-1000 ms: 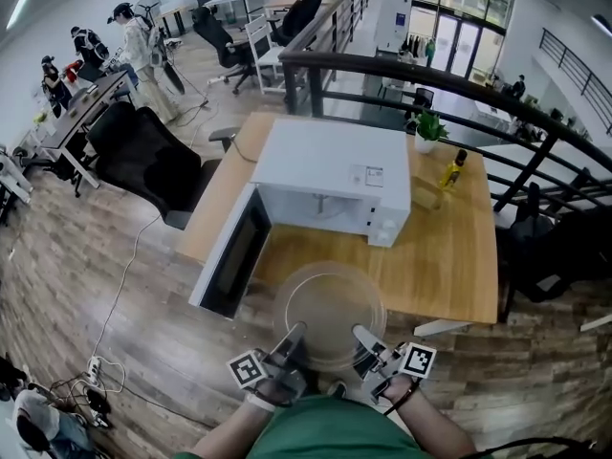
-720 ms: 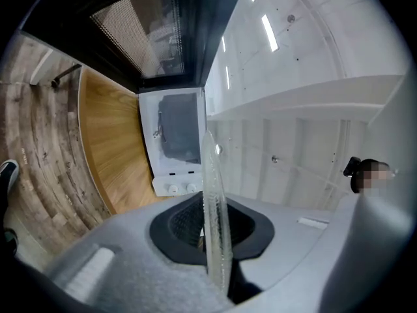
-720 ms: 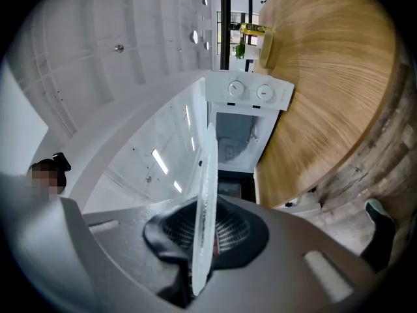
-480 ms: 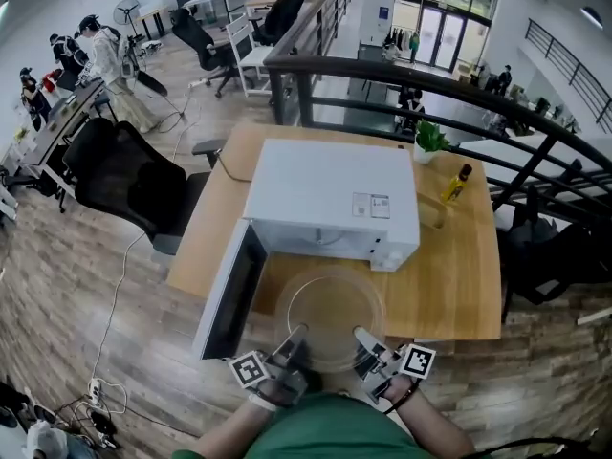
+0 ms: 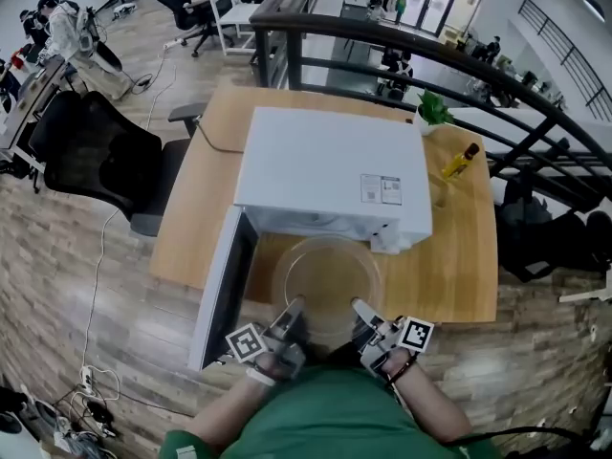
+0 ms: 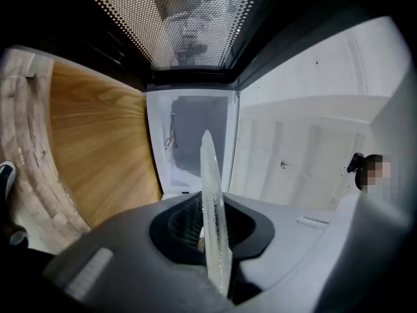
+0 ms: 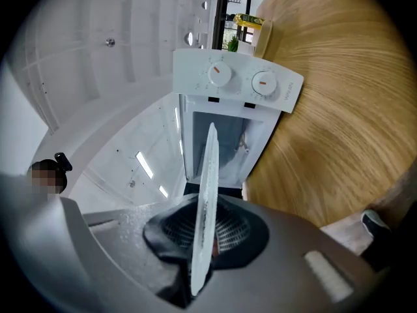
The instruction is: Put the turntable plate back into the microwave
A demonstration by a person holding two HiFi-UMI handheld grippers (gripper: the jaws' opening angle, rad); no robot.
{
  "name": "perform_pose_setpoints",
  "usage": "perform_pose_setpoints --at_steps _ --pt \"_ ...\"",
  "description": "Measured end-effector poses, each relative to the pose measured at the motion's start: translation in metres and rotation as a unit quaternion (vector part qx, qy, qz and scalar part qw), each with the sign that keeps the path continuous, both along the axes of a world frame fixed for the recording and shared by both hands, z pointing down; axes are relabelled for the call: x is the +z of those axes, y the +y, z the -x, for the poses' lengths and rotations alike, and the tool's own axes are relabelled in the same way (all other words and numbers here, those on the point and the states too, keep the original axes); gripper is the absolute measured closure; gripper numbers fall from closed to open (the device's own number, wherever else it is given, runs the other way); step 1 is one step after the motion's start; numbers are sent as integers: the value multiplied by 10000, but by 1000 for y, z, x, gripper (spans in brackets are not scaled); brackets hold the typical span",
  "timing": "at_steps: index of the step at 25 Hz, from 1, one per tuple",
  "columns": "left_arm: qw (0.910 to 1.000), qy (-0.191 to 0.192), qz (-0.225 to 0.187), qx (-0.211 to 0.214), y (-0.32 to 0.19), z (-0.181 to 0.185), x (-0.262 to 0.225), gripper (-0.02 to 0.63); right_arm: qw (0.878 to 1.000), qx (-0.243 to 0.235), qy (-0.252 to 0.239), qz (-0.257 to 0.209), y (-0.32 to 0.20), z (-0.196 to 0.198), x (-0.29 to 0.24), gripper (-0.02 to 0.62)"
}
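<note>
A clear glass turntable plate (image 5: 327,280) hangs level in front of the white microwave (image 5: 330,175), its far rim at the open cavity mouth. My left gripper (image 5: 293,306) is shut on the plate's near left rim and my right gripper (image 5: 360,308) is shut on its near right rim. In the left gripper view the plate (image 6: 214,220) shows edge-on between the dark pads, with the lit cavity (image 6: 189,142) ahead. In the right gripper view the plate (image 7: 204,214) also shows edge-on, below the microwave's two dials (image 7: 241,78).
The microwave door (image 5: 222,290) stands swung open at the left, over the wooden table's (image 5: 469,256) front edge. A yellow bottle (image 5: 459,161) and a small green plant (image 5: 433,111) stand at the table's back right. A black office chair (image 5: 91,156) is at the left.
Both grippers have carried the plate forward toward the microwave; its far rim now reaches the cavity mouth. The microwave looms larger and nearer in the head view.
</note>
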State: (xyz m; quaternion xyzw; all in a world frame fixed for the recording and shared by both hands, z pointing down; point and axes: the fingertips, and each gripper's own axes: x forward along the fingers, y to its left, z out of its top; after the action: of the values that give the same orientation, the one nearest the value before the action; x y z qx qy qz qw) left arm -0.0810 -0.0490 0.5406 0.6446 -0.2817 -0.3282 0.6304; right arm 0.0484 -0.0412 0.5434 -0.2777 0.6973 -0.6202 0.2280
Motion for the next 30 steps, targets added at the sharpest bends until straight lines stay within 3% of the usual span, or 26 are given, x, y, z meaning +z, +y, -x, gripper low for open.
perform_pose_setpoints --at_steps 16,30 --pt "9974 -452 157 -532 -61 3 53 568 9979 -535 -190 307 -73 1 57 562" --pt "9945 -376 279 -940 -99 9 85 568 9974 -640 -127 295 -114 9 90 560"
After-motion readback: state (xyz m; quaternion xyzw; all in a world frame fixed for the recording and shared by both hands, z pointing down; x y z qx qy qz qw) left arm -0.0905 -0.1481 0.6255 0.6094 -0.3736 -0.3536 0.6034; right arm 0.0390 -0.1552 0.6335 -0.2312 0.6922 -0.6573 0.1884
